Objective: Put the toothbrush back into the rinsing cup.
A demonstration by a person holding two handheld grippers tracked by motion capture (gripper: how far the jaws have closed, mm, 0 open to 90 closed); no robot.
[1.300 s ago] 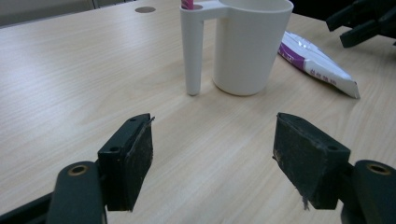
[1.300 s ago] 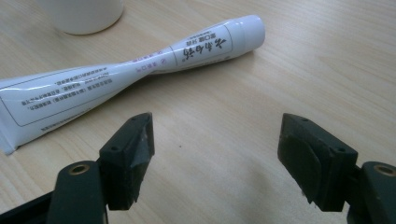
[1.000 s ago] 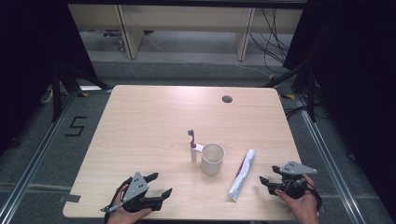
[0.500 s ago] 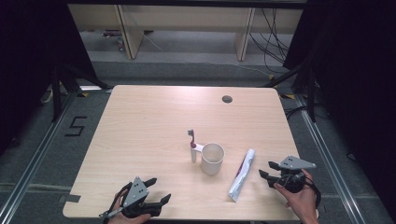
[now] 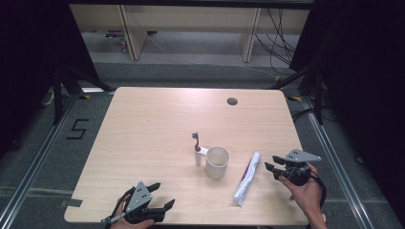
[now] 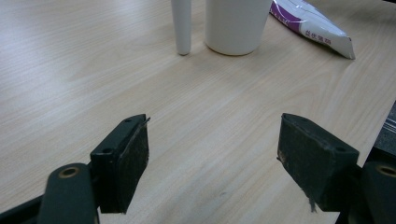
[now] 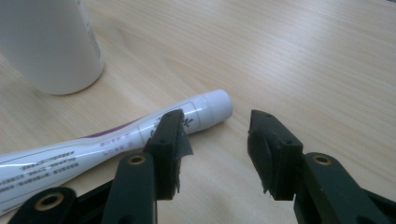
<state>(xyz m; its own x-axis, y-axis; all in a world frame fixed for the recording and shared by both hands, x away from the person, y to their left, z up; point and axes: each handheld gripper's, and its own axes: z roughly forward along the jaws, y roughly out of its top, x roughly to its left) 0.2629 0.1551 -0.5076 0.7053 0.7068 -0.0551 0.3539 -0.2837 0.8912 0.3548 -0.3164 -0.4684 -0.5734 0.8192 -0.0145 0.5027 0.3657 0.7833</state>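
In the high view, the toothpaste tube [image 5: 248, 178] lies on the table [image 5: 153, 129] right of the cup [image 5: 217, 162], long axis running near-to-far; the right gripper [image 5: 270, 168] sits just right of it, nearer than the left gripper [image 5: 161, 195] at the near-left edge. In the left gripper view, the jaws stand wide with nothing between them. In the right gripper view, the jaws have just been closing, still apart and empty, with the tube's cap end [image 7: 217, 105] just beyond the left jaw.
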